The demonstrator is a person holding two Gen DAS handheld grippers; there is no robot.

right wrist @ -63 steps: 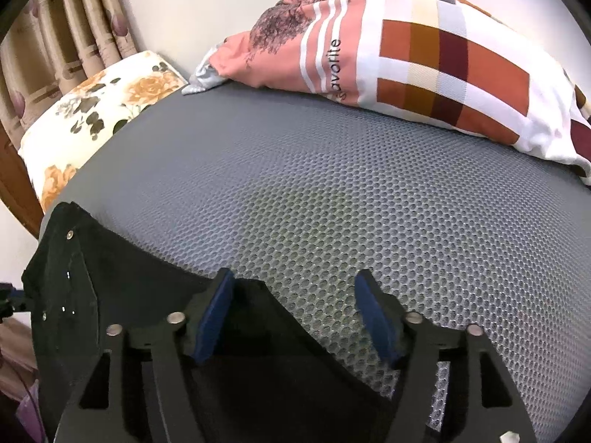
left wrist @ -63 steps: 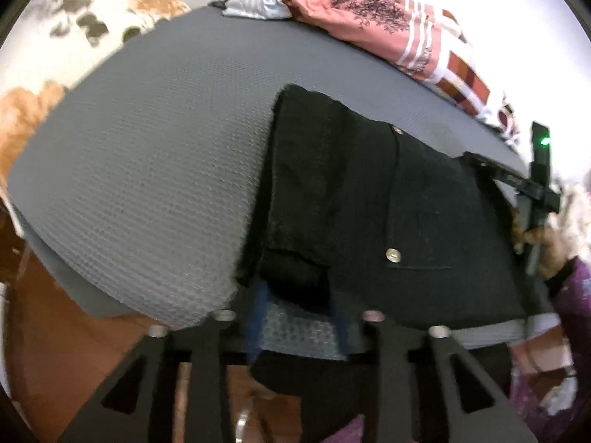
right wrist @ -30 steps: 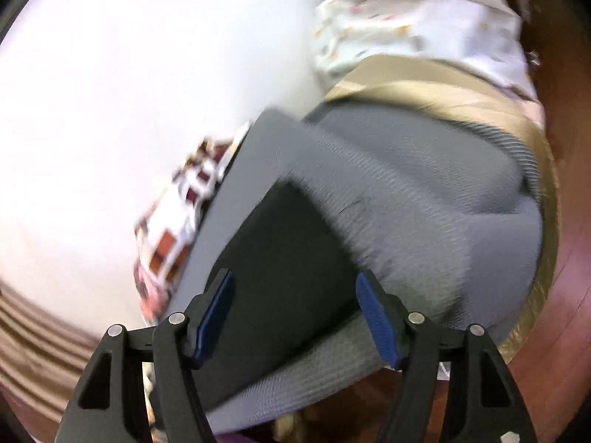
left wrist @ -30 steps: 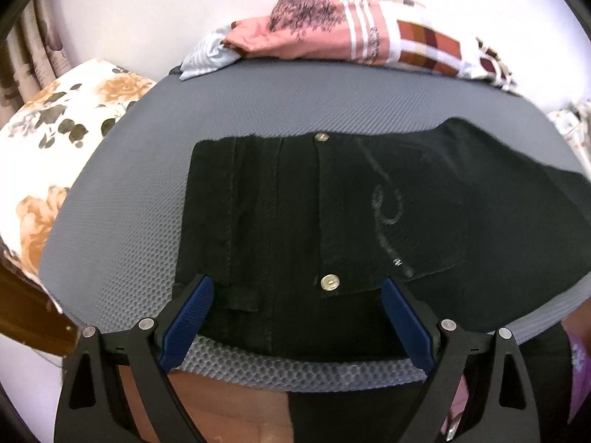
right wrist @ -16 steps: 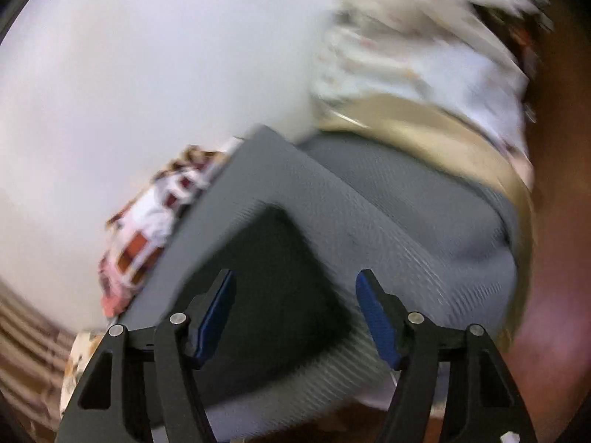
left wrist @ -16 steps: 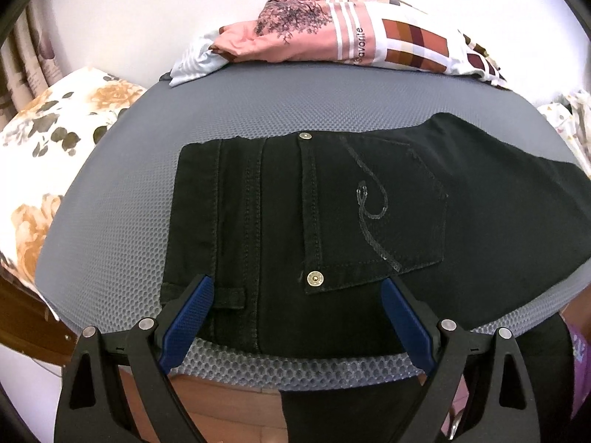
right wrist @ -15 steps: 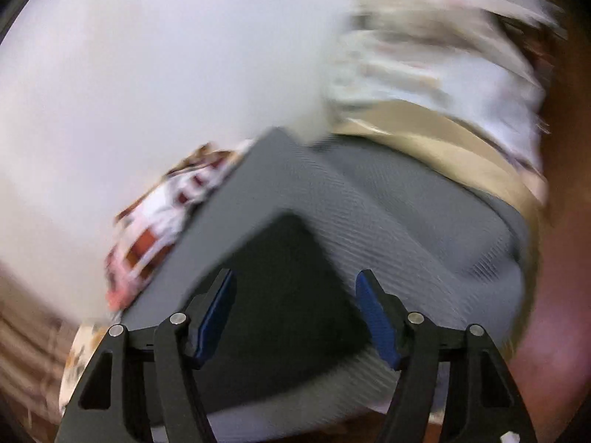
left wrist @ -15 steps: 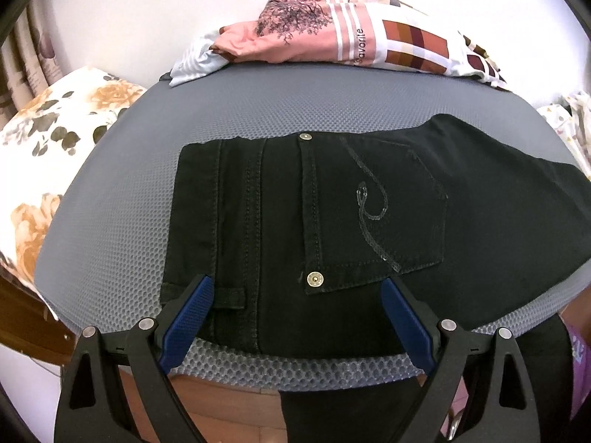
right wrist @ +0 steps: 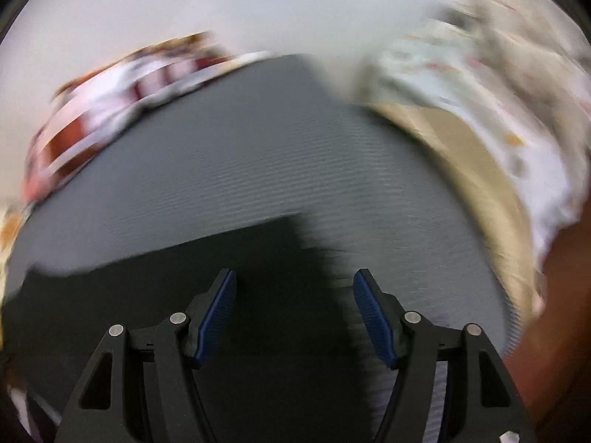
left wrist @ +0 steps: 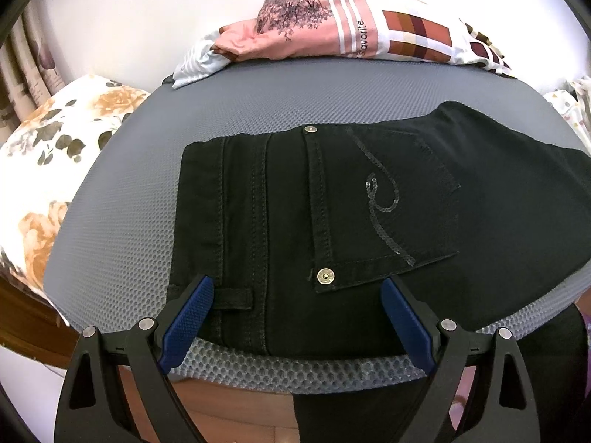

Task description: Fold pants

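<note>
1. Black denim pants [left wrist: 351, 221] lie flat on a grey mesh mattress [left wrist: 258, 103].
2. A pink patterned pillow [left wrist: 332, 33] rests behind; a floral pillow [left wrist: 55, 155] lies leftward.
3. Left tongs [left wrist: 295, 317] gape wide, empty, over the waistband.
4. Right tongs [right wrist: 293, 313], blurred, have just been narrowing, gripping nothing.

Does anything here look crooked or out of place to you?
Only one thing: the black pants lie flat on the grey mat but run off its near edge, with dark cloth hanging down toward the floor. Nothing looks spilled or torn. The right-hand view is too blurred to judge.
</note>
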